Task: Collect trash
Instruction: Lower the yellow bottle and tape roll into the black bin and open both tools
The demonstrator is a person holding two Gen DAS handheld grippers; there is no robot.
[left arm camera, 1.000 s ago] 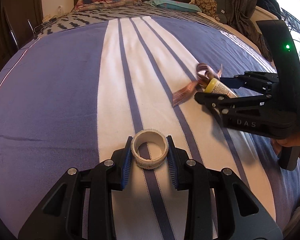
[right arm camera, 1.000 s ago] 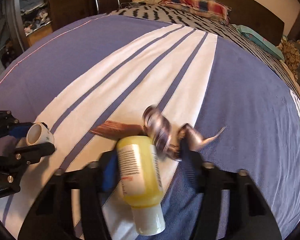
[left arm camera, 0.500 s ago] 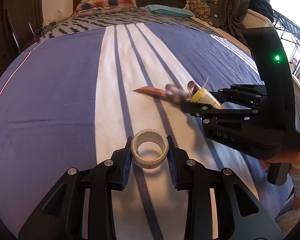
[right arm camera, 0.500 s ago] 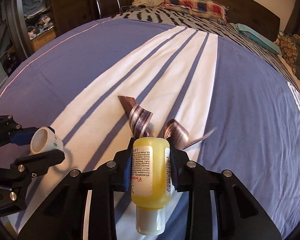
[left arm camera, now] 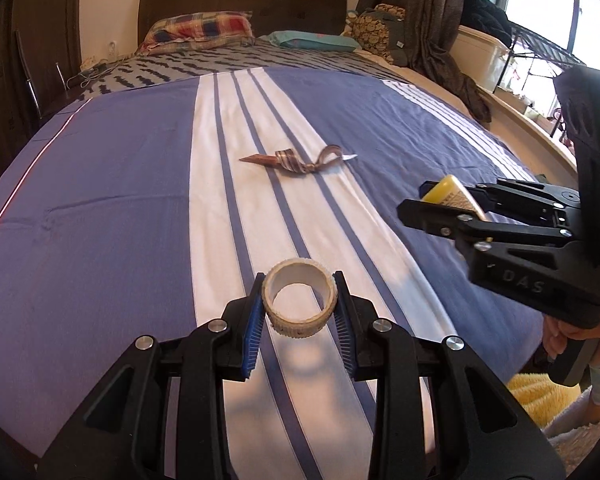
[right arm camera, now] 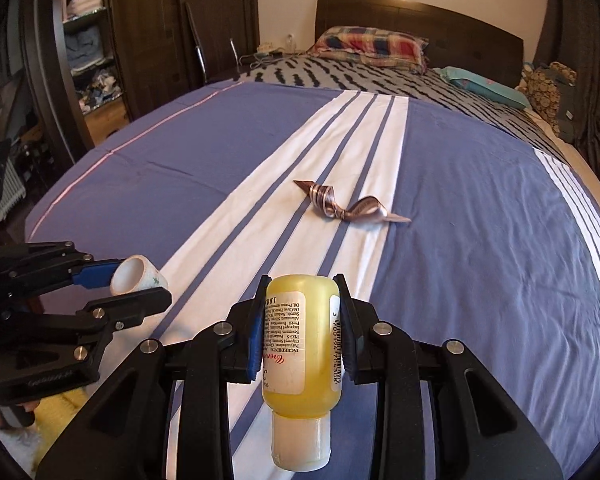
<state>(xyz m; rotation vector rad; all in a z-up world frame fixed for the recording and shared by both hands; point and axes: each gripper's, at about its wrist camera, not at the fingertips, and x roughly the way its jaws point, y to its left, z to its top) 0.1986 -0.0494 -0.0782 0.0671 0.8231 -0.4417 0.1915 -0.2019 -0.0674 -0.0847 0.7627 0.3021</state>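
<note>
Above the striped bedspread [left arm camera: 112,184], the left gripper [left arm camera: 299,312] clamps an empty tape roll [left arm camera: 299,304], its hollow core facing up; a curled ribbon scrap [left arm camera: 300,160] lies at 12 o'clock. Meanwhile, the right-wrist view shows the right gripper [right arm camera: 301,334] closed on a yellow lotion bottle [right arm camera: 300,344], cap toward the camera, amber liquid inside, ribbon beyond at 12 o'clock.

Striped bedspread [left arm camera: 120,184], dark headboard [left arm camera: 240,0] — bright window [left arm camera: 540,0]
</note>
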